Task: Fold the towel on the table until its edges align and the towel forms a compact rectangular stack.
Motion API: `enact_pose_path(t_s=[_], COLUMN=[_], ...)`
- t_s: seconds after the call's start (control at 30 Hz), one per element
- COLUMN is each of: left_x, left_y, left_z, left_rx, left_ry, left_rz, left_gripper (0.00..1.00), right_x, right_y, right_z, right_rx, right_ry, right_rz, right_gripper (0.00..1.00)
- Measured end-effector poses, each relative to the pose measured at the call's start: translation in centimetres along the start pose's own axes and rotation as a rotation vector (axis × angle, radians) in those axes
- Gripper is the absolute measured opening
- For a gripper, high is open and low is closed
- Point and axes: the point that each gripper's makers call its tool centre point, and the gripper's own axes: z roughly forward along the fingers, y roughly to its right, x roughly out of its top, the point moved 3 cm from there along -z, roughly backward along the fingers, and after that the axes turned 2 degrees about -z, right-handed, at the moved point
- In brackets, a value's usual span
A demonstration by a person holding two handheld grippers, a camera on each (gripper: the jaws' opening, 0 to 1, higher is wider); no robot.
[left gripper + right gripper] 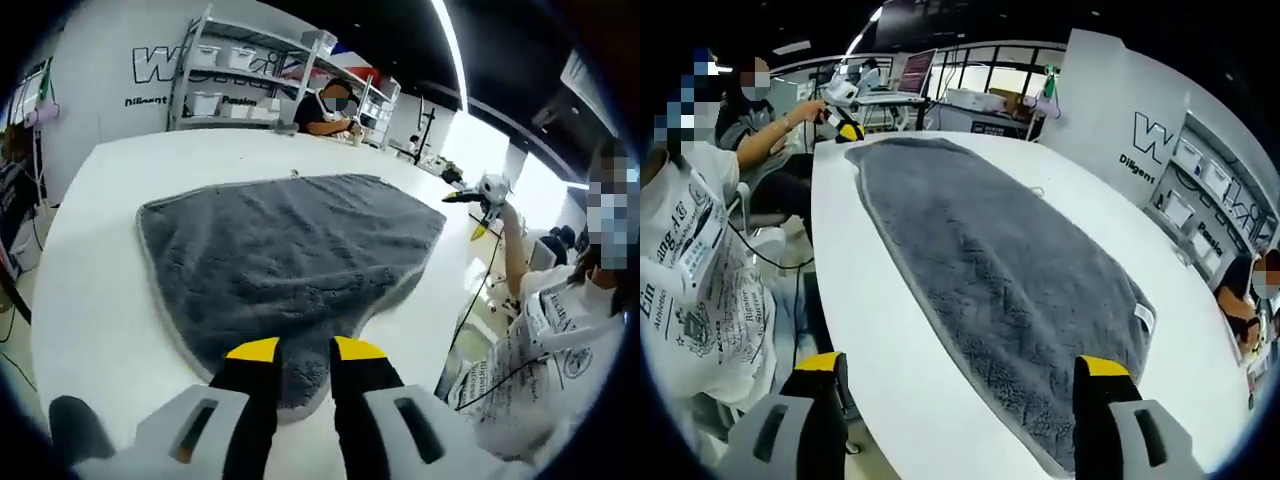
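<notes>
**Grey towel spread on the white table, both grippers at its edge**

While the white table [90, 290] ran out of sight past the round edges of both views, the grey towel [290, 250] lay flat across its middle, one layer thick as far as could be seen. In the left gripper view its near corner was hidden behind the left gripper [305, 350], whose yellow-tipped jaws stood a narrow gap apart over that corner; whether they pinched the cloth could not be told. In the right gripper view the towel [1010, 270] stretched away lengthwise, and its near end was cut off at the bottom. The right gripper [965, 375] stood wide open there and held nothing, one jaw over bare table, the other over the towel's near edge.

A person in a white printed shirt [695, 270] stood just beside the table; the shirt's writing was too small to read. On the wall [1120, 100] large letters began with "W" above a smaller line starting "Diligent", the rest blocked by shelves [250, 75]. A small white tag [1144, 317] on the towel's edge showed no readable text.
</notes>
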Motion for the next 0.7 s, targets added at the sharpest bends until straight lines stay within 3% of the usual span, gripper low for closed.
enact_pose_path(t_s=[0.17,0.3,0.47,0.7], left_x=[-1.5,-2.5,-2.4,-2.3], left_y=[-0.3,-1.2,-1.4,-1.4], left_z=[0.5,0.6,0.6,0.2], left_rx=[0.007,0.057,0.097,0.084], left_ry=[-0.061,-0.105,-0.123,-0.173], left_rz=[0.027,0.070,0.154,0.194], left_gripper=[0.15,0.09,0.02,0.02], right_x=[0.2,-0.1,-0.3,-0.2], right_y=[-0.2,-0.4,-0.1,-0.1], right_z=[-0.1,-0.2,-0.4,-0.3], right_rx=[0.005,0.010,-0.002,0.000], right_ry=[0.007,-0.003,-0.006,-0.006], right_rz=[-0.010,-0.011,0.001,-0.001], right_gripper=[0.97,0.97,0.96,0.95])
